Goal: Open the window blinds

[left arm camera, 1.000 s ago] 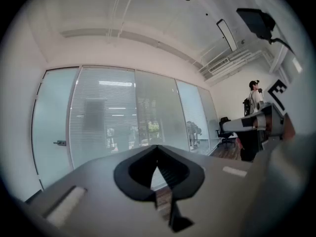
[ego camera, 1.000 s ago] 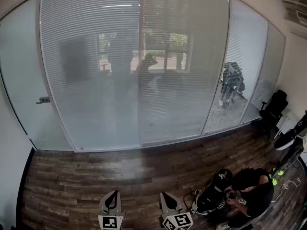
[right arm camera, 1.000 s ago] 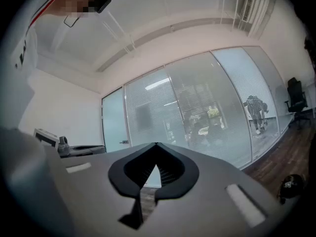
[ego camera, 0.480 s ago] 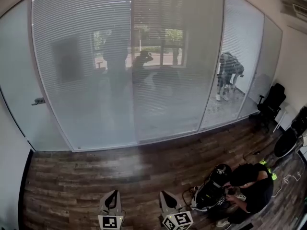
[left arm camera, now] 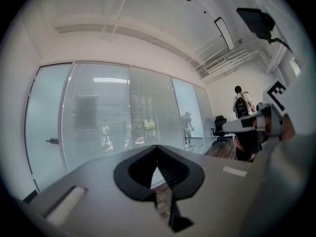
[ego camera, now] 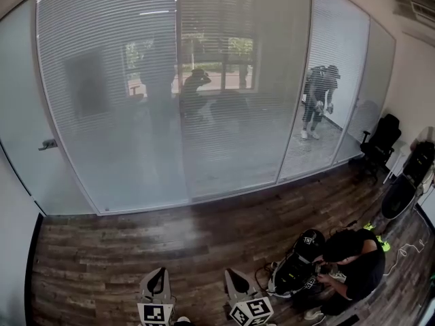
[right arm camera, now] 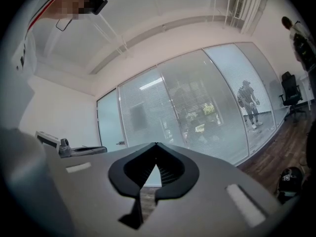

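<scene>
L gripper [left arm camera: 157,148]: jaws together, tips meeting, nothing btwn them. I've got it low at the bottom edge of the head view, left of centre, pointing toward the glass wall.
R gripper [right arm camera: 156,145]: jaws closed too, tips touching, empty. It sits just beside the L one on its right, pointing the same way.
Blinds [ego camera: 122,80]: down over the big glass panels straight ahead of me, slats closed but thin enough that I see dim shapes through them. Well apart from both grippers; neither touches them.
Door [ego camera: 20,134]: frosted pane at far left of the wall, w/ small handle [ego camera: 47,144] on its right edge.
Floor [ego camera: 170,243]: dark wood planks btwn me and the blinds.
Person [ego camera: 355,262]: crouched at lower right of the head view, hands at a black bag [ego camera: 298,272] on the floor, near the R gripper.
Chair [ego camera: 379,141]: black office chair at far right, by the end of the glass wall.
Figure in glass [ego camera: 316,100]: standing shape on the right panels; can't tell if behind the glass or reflected.
</scene>
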`<action>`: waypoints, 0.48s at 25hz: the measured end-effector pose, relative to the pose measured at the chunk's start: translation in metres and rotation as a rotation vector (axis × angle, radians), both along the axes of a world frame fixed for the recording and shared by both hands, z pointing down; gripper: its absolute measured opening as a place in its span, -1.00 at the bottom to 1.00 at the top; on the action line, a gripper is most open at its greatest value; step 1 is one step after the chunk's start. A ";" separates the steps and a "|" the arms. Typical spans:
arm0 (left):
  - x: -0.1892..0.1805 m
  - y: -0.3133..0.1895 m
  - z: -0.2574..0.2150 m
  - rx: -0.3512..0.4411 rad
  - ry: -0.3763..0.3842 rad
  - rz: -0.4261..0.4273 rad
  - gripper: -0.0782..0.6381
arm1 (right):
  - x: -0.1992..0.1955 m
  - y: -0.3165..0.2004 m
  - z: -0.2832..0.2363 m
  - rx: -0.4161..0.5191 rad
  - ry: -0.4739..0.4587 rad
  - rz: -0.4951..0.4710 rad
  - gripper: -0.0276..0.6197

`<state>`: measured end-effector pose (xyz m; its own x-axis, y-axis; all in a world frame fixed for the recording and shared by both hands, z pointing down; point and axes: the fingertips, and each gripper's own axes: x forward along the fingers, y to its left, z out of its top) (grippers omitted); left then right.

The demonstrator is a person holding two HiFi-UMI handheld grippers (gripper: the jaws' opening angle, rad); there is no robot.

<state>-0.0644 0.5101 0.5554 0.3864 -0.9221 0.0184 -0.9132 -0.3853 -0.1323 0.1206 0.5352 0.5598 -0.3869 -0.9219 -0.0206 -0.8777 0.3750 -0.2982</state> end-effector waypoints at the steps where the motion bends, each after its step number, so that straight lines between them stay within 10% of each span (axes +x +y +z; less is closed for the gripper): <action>1: 0.000 -0.002 0.000 0.001 -0.003 0.001 -0.78 | 0.000 -0.001 0.001 -0.005 -0.001 0.000 -0.91; 12: 0.001 -0.054 0.012 0.011 -0.001 0.024 -0.78 | -0.005 -0.045 0.011 0.004 0.025 0.000 -0.91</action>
<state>-0.0630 0.4564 0.5670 0.4087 -0.9126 0.0088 -0.9035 -0.4059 -0.1377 0.1151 0.4903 0.5703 -0.3876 -0.9217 -0.0141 -0.8849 0.3763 -0.2746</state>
